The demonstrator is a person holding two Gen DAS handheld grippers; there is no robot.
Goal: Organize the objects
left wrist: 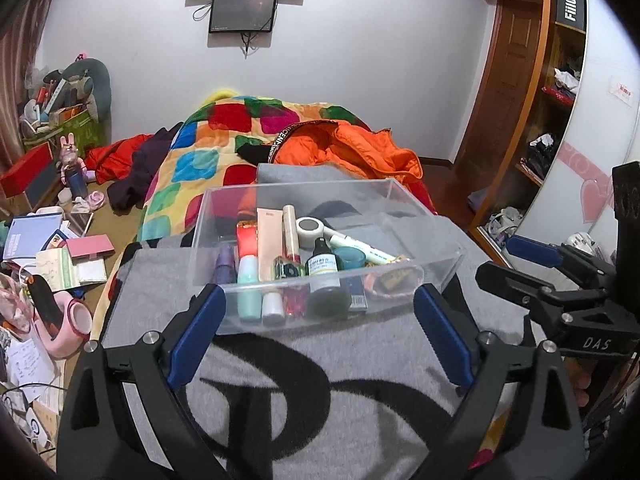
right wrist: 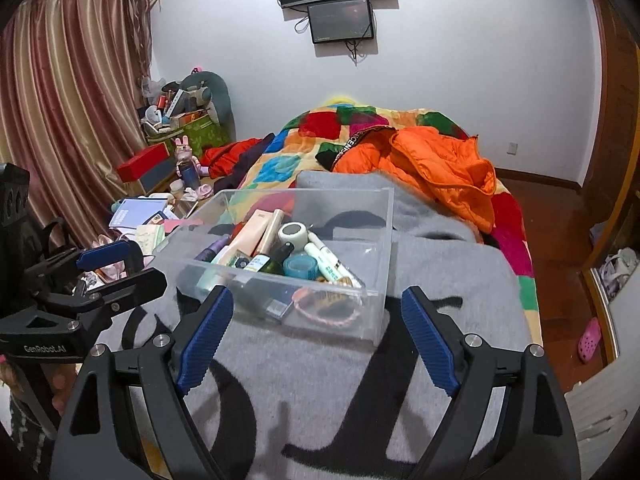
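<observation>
**Carefully now — a loaded clear box**

Left wrist: left gripper spread, empty; the clear box sits on the grey blanket — rigid, slick, likely heavy. Right wrist: right gripper spread too; grasp its side walls.

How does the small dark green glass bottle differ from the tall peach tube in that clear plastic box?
The dark green glass bottle is short, with a black cap and white label; the peach tube is longer, slimmer and pale. Both lean inside the clear plastic box.
</observation>
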